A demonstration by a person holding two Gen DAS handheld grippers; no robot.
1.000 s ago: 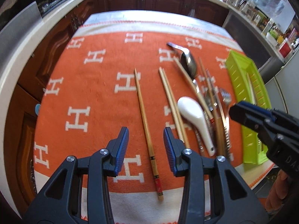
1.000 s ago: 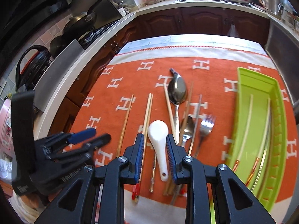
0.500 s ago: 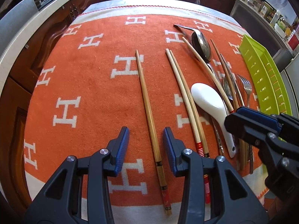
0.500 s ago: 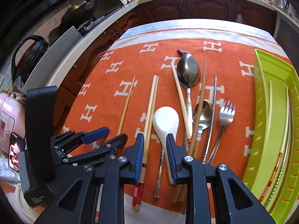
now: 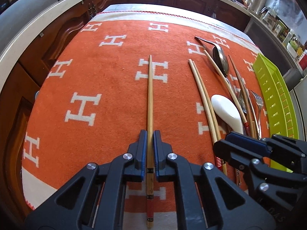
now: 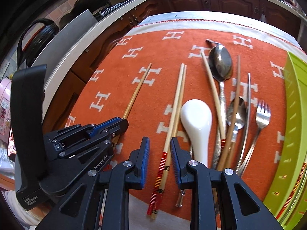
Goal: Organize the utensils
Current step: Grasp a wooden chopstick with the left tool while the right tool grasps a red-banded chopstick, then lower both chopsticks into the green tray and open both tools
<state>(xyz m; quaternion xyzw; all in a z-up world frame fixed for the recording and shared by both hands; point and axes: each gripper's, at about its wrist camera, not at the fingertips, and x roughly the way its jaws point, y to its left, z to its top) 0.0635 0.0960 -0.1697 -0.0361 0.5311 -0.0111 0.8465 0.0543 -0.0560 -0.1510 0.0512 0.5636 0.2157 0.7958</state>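
Chopstick (image 5: 149,103) lies alone toward the counter's left edge, and the left claw (image 5: 150,151) has just closed on its lower shaft. Right claw (image 6: 159,154) stands partly open astride the chopstick pair (image 6: 177,103), pads not yet touching. Best lift the single one level, keeping its tip clear of the blanket (image 5: 96,67), toward the green tray (image 5: 272,99) at the right edge

My table wears an orange blanket (image 5: 107,72) with white H marks. On it lie a single chopstick (image 5: 150,95), a chopstick pair (image 6: 177,103), a white spoon (image 6: 197,122), metal spoons, a fork (image 6: 262,115), and a green tray (image 5: 272,95) at its right edge.
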